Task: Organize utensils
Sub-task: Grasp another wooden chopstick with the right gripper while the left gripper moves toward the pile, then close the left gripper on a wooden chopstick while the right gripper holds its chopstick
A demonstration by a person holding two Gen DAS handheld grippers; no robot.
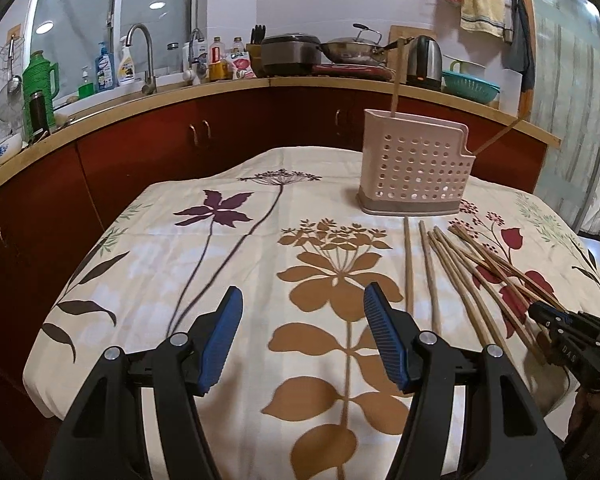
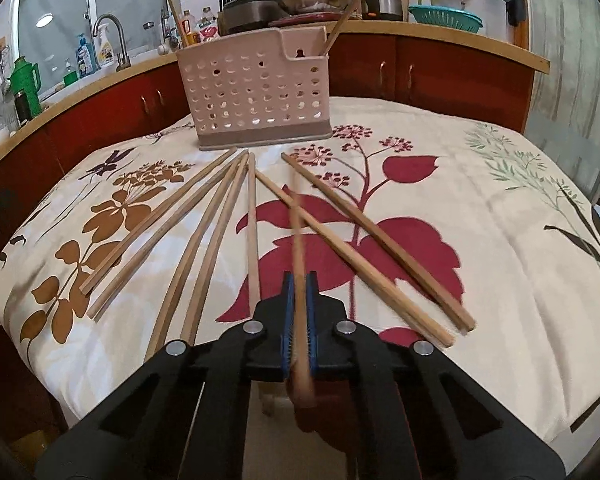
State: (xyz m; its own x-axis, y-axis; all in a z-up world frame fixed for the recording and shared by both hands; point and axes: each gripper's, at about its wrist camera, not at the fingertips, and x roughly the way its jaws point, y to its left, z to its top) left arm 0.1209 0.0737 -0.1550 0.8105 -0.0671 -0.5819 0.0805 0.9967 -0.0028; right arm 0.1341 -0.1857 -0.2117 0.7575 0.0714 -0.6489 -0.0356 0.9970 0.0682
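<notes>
Two blue-padded jaws of the right gripper (image 2: 299,280) are clenched on one wooden chopstick (image 2: 298,240), which runs forward between the pads and looks blurred; its butt end sticks back past the jaws. No earlier picture is given, so only this grip can be told. On that gripper's black body, seen from the left wrist view, small letters read roughly "DAS", though they are too small to be sure. The left gripper (image 1: 303,336) hangs released over the flowered tablecloth (image 1: 180,280), its jaws standing apart with nothing between them. Just beyond, seven loose chopsticks (image 2: 204,240) lie fanned on the cloth, five to the left of the held one and two crossing to its right. Farther on stands a pink perforated utensil holder (image 2: 256,96) with two chopsticks leaning out of it, one in the low right-hand compartment. Behind, on the kitchen counter (image 1: 236,86), sit bottles whose labels cannot be read, a wok and a kettle (image 1: 424,58).
</notes>
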